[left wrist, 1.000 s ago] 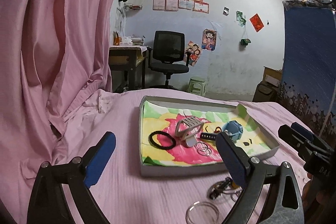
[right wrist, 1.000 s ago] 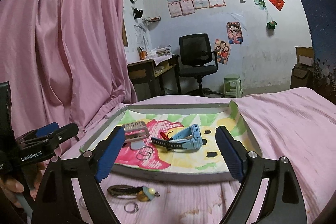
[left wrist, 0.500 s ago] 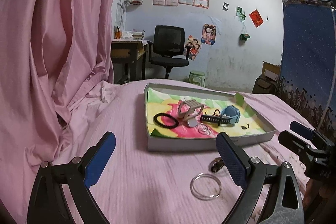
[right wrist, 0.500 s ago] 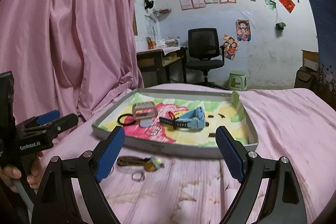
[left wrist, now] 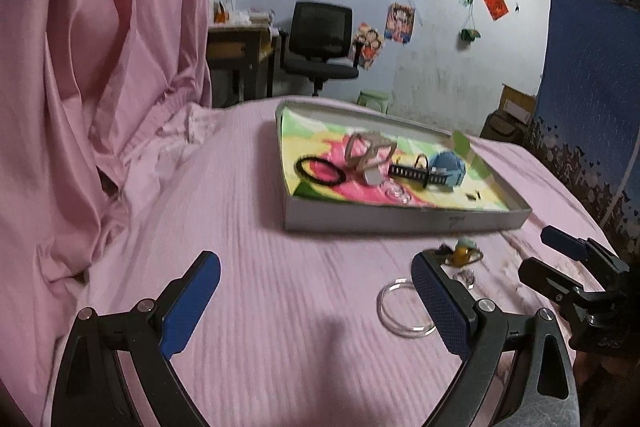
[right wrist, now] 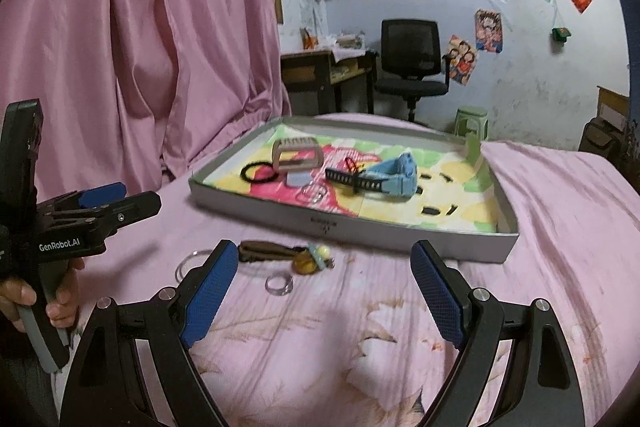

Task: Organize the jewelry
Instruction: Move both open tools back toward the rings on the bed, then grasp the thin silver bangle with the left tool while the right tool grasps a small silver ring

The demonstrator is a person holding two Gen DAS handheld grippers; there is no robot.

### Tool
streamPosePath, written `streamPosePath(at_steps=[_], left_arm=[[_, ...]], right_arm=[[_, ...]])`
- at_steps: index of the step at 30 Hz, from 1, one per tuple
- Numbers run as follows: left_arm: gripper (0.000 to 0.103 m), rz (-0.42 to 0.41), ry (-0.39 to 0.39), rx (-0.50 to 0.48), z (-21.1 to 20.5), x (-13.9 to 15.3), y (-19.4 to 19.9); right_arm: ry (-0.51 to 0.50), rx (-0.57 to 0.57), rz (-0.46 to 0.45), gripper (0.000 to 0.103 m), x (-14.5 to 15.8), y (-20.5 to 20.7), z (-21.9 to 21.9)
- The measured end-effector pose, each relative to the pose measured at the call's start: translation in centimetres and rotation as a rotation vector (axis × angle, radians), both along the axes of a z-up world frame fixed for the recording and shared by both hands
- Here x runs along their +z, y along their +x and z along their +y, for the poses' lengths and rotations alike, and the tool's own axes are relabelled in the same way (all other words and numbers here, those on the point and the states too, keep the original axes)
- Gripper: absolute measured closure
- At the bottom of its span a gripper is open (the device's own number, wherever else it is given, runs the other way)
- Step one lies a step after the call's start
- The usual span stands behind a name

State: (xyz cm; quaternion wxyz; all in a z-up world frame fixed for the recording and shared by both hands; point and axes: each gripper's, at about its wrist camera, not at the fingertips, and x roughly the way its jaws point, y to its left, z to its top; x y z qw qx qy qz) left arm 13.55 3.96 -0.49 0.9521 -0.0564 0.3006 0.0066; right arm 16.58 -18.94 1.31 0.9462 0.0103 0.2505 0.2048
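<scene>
Shallow grey tray [right wrist: 340, 223] with a colourful printed liner sits on the pink bedsheet [right wrist: 400, 327], upper centre in both views. Inside it: black hair tie [right wrist: 256, 173] at the tray's 9 o'clock, beige claw clip [right wrist: 298, 157] just beside it toward 3 o'clock, with a small grey-blue piece in front of it that I cannot identify, thin clear rings [right wrist: 312, 193] in front of that, blue kids' watch [right wrist: 394, 179] with black strap near tray centre. Same items in the left wrist view: hair tie [left wrist: 320, 171], clip [left wrist: 370, 155], watch [left wrist: 440, 173], tray wall [left wrist: 400, 219].

Outside the tray, on the sheet just in front of its near wall: brown keychain strap with yellow-green charm [right wrist: 280, 253], small clear ring [right wrist: 279, 283] at the strap's 6 o'clock, and a larger clear bangle [left wrist: 404, 309], partly hidden behind a fingertip in each view.

Right gripper [right wrist: 324, 291] spread wide, holding nothing, low over the sheet; keychain and small ring lie between its fingers, not touched. Left gripper [left wrist: 316, 301] also spread wide and empty; in the right wrist view it shows at 9 o'clock, held by a hand [right wrist: 24, 301]. The right gripper's tips show at 3 o'clock in the left view [left wrist: 556, 259].

Pink curtain [right wrist: 140, 27] at 10 o'clock, black office chair [right wrist: 410, 67] and desk [right wrist: 320, 67] at 12 o'clock.
</scene>
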Motion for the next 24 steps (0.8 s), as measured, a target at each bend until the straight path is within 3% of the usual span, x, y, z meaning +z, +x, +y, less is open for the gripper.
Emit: streamPosePath(at_steps=[11,15,24], left_arm=[[0.007,0.071,-0.017,-0.111,-0.7,-1.4,0.3],[0.023,0.088,-0.022,-0.160,-1.0,-1.7,0.4],[0.048,0.131,-0.030,-0.238,-1.9,-2.4,0.8]], right_arm=[[-0.018,0.044,0.102,0.019,-1.7,1.1,0.9],[-0.020,0.076,0.128,0.020,-2.2,1.4,1.4],[-0.044,0.118,0.167,0.045,-3.0,1.7,2.3]])
